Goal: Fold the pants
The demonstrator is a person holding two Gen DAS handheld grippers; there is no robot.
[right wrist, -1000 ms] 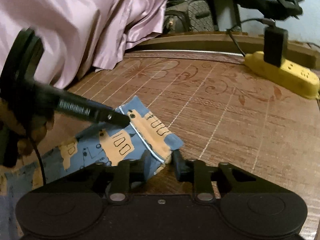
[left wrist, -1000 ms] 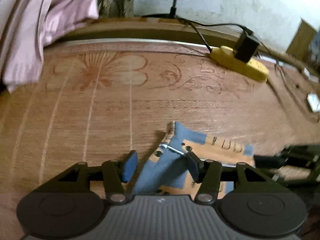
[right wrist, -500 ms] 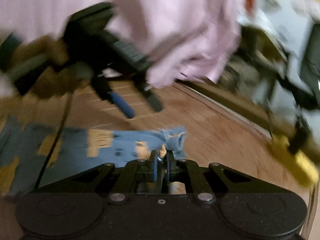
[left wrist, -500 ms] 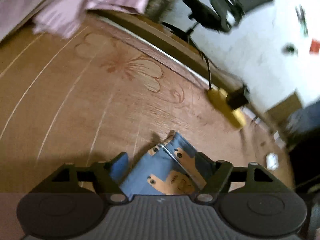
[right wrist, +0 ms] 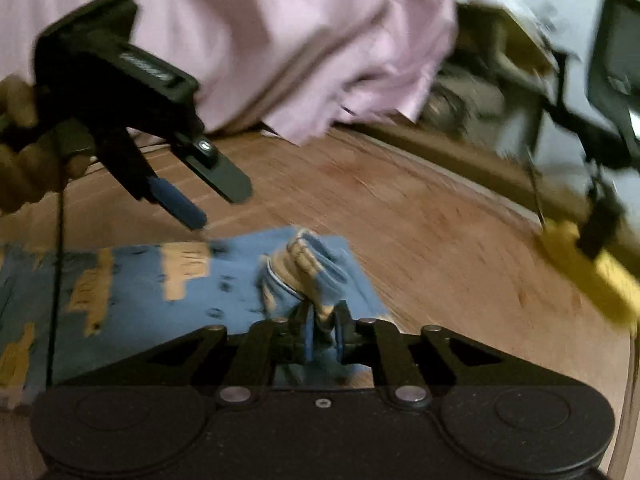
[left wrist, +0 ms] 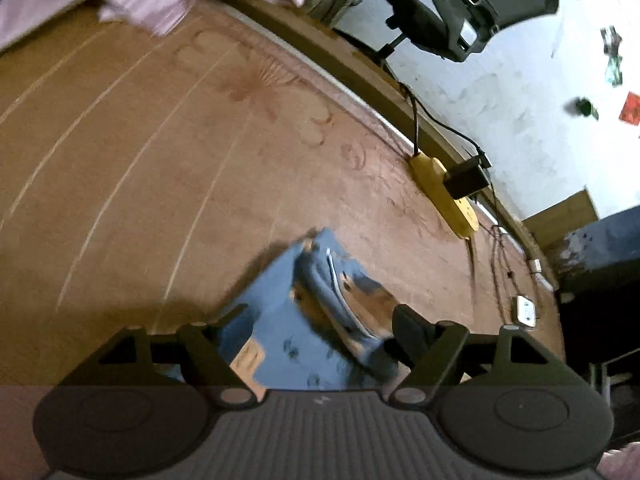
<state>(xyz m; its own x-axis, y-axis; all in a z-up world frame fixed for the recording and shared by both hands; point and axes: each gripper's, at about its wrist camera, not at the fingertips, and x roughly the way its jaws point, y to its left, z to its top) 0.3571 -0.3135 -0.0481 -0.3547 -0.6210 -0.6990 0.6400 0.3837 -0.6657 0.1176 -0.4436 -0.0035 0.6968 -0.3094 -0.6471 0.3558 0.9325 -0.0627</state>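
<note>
Your right claw is pinching a bunched corner of the pants; your left claw is spreading wide over them.

You are holding the blue and tan pants on the brown patterned worktop, with the cloth lying flat toward 9 o'clock in the right wrist view. In that view your left claw is hovering at 10 o'clock, fingers apart, just above the fabric and gripped by your hand. A pink cloth is hanging at 12 o'clock. A yellow power strip is sitting at 2 o'clock in the left wrist view, near the worktop's far edge, well apart from the pants.
</note>
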